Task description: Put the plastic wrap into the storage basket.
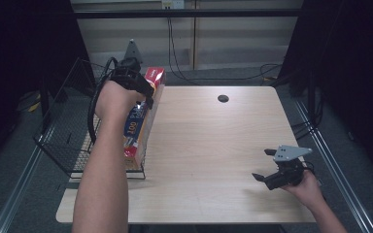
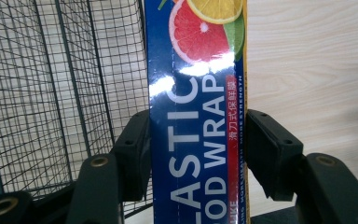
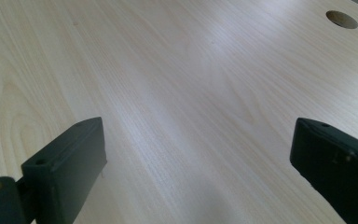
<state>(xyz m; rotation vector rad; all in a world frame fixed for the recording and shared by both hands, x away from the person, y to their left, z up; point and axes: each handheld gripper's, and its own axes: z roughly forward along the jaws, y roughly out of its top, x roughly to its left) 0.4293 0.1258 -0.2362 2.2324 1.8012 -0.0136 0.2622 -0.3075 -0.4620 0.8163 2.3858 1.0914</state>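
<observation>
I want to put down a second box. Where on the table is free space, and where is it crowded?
Bare wood runs from the plastic wrap box rightward to the right gripper, and back to the cable hole. The left edge is crowded: the wire basket, the box, and the left gripper clamped on it.

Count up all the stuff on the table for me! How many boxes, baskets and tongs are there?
Boxes: 1, the blue plastic wrap box, held in the left tongs
Wire baskets: 1, the black basket at the table's left edge
Tongs: 2, left and right tongs, the right ones open over bare table
Total: 4
</observation>
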